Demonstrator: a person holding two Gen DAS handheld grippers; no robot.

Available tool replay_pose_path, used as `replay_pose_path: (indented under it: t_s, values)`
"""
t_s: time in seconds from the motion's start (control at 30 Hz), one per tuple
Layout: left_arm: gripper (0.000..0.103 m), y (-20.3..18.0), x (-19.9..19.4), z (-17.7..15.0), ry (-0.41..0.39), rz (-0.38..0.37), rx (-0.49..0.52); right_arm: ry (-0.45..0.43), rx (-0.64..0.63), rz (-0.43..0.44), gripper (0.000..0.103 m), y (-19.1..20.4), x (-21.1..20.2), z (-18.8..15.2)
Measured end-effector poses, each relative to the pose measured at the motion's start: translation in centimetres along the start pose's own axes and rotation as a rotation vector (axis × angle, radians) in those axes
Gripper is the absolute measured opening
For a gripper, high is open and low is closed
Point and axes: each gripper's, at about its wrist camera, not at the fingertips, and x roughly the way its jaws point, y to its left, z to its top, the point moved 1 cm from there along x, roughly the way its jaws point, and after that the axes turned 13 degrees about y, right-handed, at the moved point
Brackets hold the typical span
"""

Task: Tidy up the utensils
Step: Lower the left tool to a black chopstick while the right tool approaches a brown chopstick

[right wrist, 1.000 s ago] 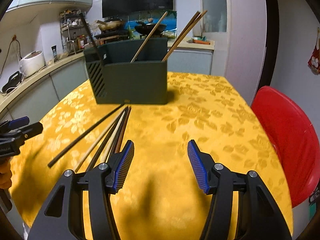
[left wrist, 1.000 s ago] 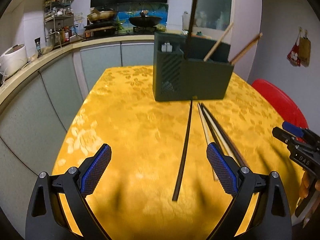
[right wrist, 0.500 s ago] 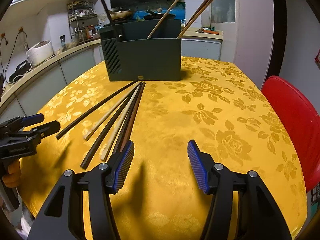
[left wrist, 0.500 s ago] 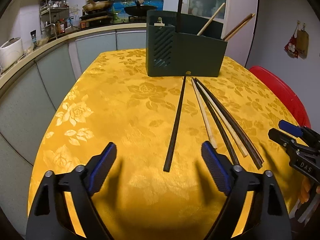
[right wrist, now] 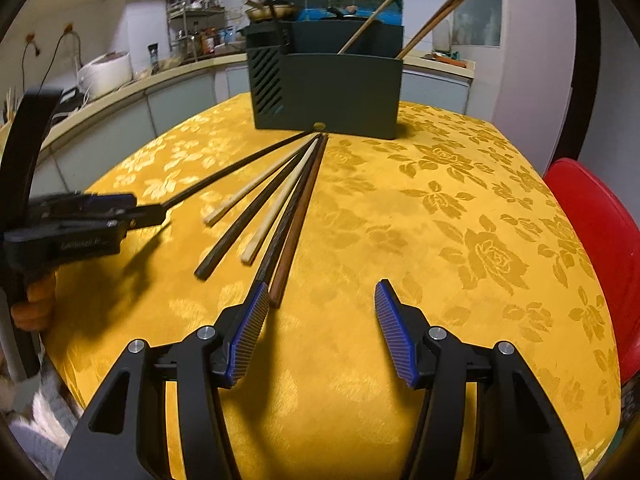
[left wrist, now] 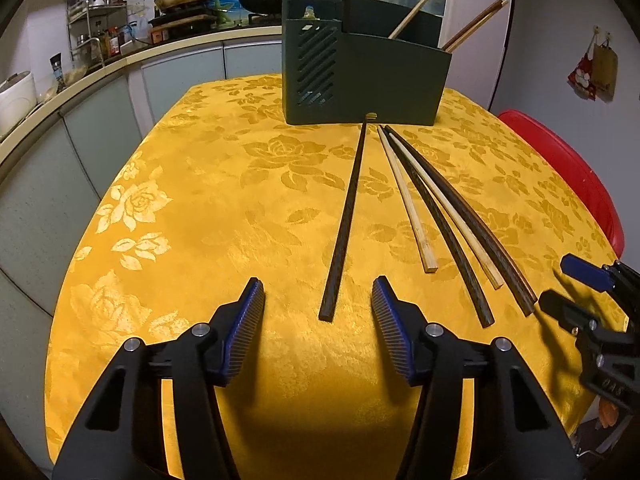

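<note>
— Where are our chopsticks?

— They lie in a fan on the yellow tablecloth, thin ends by the dark green holder. The black chopstick lies apart from the rest.

— And our claws?

— Our left gripper has just been closing, but its jaws stand partway apart with nothing between them. The black stick's end lies just ahead. Our right gripper is half open and empty too, by the brown chopstick; maybe one pad touches a stick, it's hard to tell.

— How will they feel?

— We think light, stiff and slippery. We should pinch near the thick end.
</note>
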Motion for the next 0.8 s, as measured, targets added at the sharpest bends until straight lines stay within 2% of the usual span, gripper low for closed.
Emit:
replay_pose_path:
  t_s: [0.17,0.33,0.5,0.6,0.8]
  values:
    - [0.053,-0.4,0.1,0.1,0.006,0.001,0.013,0.01,0.002,-0.013,0.053,0.0,0.4,0.1]
    - [0.053,-0.6,0.2,0.1,0.006,0.0,0.016,0.014,0.049,-0.066,0.053,-1.5,0.8,0.6]
    - [0.052,-0.7,0.2,0.0,0.003,-0.006,0.02,0.011,0.035,-0.035,0.05,-1.2,0.8,0.7]
    - [0.052,-0.4,0.2,0.1,0.002,-0.031,0.004,0.018,0.002,-0.013,0.043,-0.3,1.1,0.7]
    - [0.039,-0.3,0.1,0.1,-0.009,-0.048,0.002,0.01,0.012,0.013,0.036,0.0,1.6,1.3]
